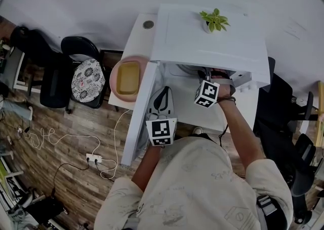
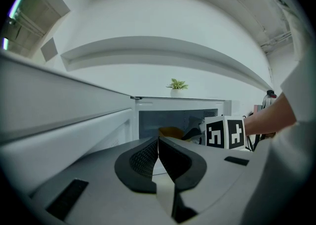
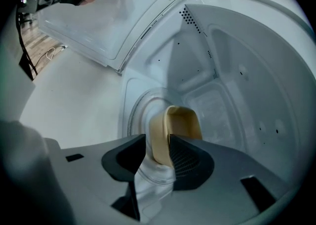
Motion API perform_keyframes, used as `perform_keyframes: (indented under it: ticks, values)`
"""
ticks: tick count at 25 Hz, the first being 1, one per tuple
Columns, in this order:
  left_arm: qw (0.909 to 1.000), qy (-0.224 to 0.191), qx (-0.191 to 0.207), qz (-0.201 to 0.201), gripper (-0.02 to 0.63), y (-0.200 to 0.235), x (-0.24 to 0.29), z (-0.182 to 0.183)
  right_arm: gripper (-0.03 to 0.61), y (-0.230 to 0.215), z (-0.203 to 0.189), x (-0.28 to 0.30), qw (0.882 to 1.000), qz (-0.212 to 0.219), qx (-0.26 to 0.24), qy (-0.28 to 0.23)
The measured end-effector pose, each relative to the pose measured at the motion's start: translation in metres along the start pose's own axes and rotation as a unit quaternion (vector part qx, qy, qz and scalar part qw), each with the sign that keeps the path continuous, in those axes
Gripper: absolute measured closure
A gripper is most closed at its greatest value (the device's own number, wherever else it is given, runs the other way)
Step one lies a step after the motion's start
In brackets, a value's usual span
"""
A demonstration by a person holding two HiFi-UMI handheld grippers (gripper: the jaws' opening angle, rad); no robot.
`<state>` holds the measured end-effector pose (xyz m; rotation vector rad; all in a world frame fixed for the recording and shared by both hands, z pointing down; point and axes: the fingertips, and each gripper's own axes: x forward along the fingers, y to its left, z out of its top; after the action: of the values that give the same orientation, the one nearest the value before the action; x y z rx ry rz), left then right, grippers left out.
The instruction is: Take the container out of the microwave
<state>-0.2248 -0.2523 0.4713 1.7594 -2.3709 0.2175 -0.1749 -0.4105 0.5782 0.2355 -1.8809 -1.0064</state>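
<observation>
A tan container [image 3: 180, 120] stands on the glass turntable [image 3: 138, 108] inside the white microwave [image 1: 202, 37]. My right gripper [image 3: 158, 144] reaches into the cavity, and the container's near wall sits between its jaws. The right pad lies against the inside of the wall; a thin gap shows at the left pad. In the head view only its marker cube [image 1: 206, 93] shows at the microwave's mouth. My left gripper [image 2: 158, 142] is shut and empty, held in front of the open door [image 1: 142, 118]. From there the container [image 2: 170, 131] shows deep in the cavity.
A small potted plant [image 1: 214, 20] stands on top of the microwave. Left of the door, a pink plate [image 1: 114, 80] holds a yellow dish [image 1: 127, 77]. A chair with a patterned cushion [image 1: 87, 80] and a power strip [image 1: 93, 159] are on the wooden floor at the left.
</observation>
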Motion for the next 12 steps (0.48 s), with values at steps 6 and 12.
perform_keyframes:
  ticks: [6,12]
  values:
    - [1.0,-0.001,0.002,-0.002,0.603,-0.0013,-0.0006,0.002,0.425,-0.0019,0.0011,0.0015,1.0,-0.001,-0.005,0.002]
    - [1.0,0.0,0.002,-0.004,0.603,-0.0026,-0.0001,0.0016,0.442,-0.005,0.0013,0.0043,1.0,-0.008,-0.019,0.01]
